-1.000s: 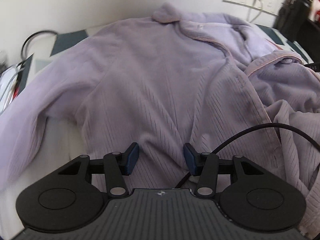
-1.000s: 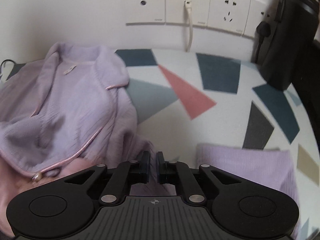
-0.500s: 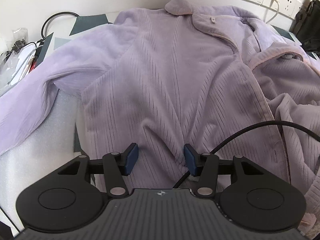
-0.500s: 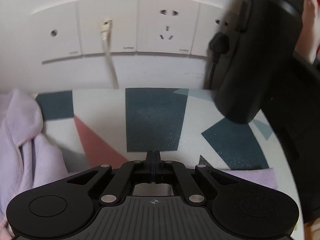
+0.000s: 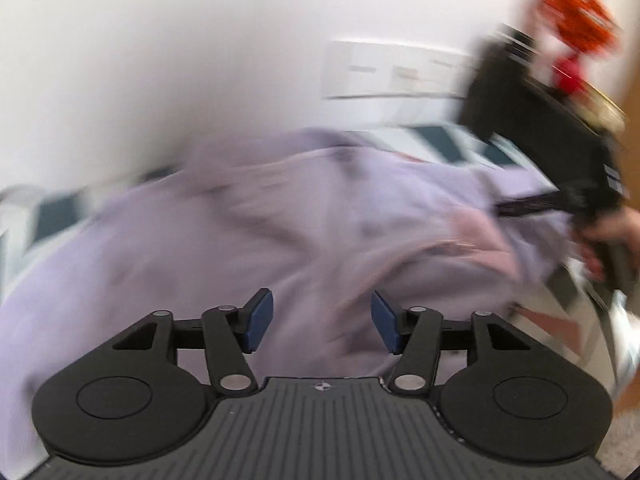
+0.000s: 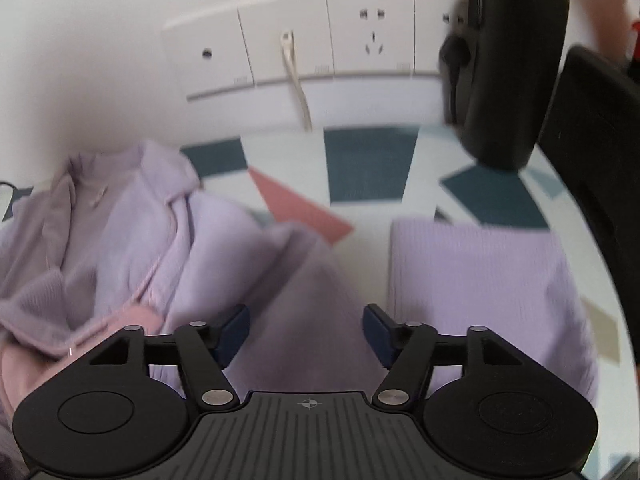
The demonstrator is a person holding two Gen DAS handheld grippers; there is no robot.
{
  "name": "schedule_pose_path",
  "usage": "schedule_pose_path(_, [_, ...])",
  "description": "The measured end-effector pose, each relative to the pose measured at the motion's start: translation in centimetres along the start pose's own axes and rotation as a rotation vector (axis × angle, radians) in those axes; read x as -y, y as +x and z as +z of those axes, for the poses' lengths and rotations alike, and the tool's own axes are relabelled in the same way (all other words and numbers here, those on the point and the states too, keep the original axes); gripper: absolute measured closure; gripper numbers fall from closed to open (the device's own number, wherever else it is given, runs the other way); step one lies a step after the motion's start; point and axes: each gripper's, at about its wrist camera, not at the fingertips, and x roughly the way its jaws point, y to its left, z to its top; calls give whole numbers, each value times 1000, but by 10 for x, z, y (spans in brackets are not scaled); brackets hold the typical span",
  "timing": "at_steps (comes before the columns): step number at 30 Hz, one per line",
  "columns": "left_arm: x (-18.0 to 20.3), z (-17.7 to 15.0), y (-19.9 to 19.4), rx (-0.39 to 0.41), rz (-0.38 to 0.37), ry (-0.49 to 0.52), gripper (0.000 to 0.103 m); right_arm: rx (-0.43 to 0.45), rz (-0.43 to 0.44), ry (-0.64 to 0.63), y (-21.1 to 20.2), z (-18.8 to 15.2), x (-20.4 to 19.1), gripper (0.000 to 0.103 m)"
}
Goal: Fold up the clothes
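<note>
Over the lilac top (image 6: 132, 248), left tongs (image 5: 316, 322) spread, empty; right tongs (image 6: 306, 330) spread, empty

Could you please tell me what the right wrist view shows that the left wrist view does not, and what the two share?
Only the right wrist view shows the folded lilac ribbed cloth beside the garment, the white cable plugged into the wall, and the open right hand-held gripper. Only the left wrist view, heavily blurred, shows the open left hand-held gripper and a person's hand. Both show the rumpled lilac fleece garment, the white wall socket panel and the patterned tabletop.
</note>
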Motion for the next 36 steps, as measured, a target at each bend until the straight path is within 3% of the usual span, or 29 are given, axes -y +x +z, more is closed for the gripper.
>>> schedule_pose_path(3, [38, 17, 33, -6, -18, 216, 45, -16, -44, -3, 6, -8, -9, 41])
schedule_pose_path(4, [46, 19, 42, -7, -10, 258, 45, -8, -62, -12, 6, -10, -12, 45])
schedule_pose_path(6, [56, 24, 60, -15, -11, 302, 47, 14, -107, -40, 6, -11, -16, 67])
schedule_pose_path(7, [56, 25, 66, -21, -22, 306, 59, 28, -125, -51, 5, -12, -17, 78])
schedule_pose_path(8, [55, 26, 70, -29, -29, 302, 79, 34, -121, -34, 5, -11, -13, 83])
schedule_pose_path(9, [51, 27, 73, -34, -34, 290, 84, 42, -116, -15, 5, -11, -9, 85])
schedule_pose_path(12, [26, 25, 65, -29, -78, 121, 88, 62, -129, 14, 6, -8, 2, 87])
schedule_pose_path(18, [-50, -6, 47, -53, -166, -374, 95, 87, -195, 61, 14, 5, 17, 87])
schedule_pose_path(20, [-59, -22, 45, -86, -183, -451, 95, 88, -210, 58, 18, 10, 18, 87])
schedule_pose_path(24, [-44, -42, 40, -150, -231, -401, 95, 75, -243, 35, 24, 16, 14, 87])
schedule_pose_path(31, [-27, -16, 31, -132, -163, -242, 95, 43, -220, 62, 21, 19, 18, 85])
schedule_pose_path(34, [-19, -5, 27, -125, -134, -174, 88, 26, -203, 62, 18, 18, 16, 84])
schedule_pose_path(36, [-14, 2, 25, -119, -114, -129, 76, 22, -182, 74, 14, 20, 17, 83])
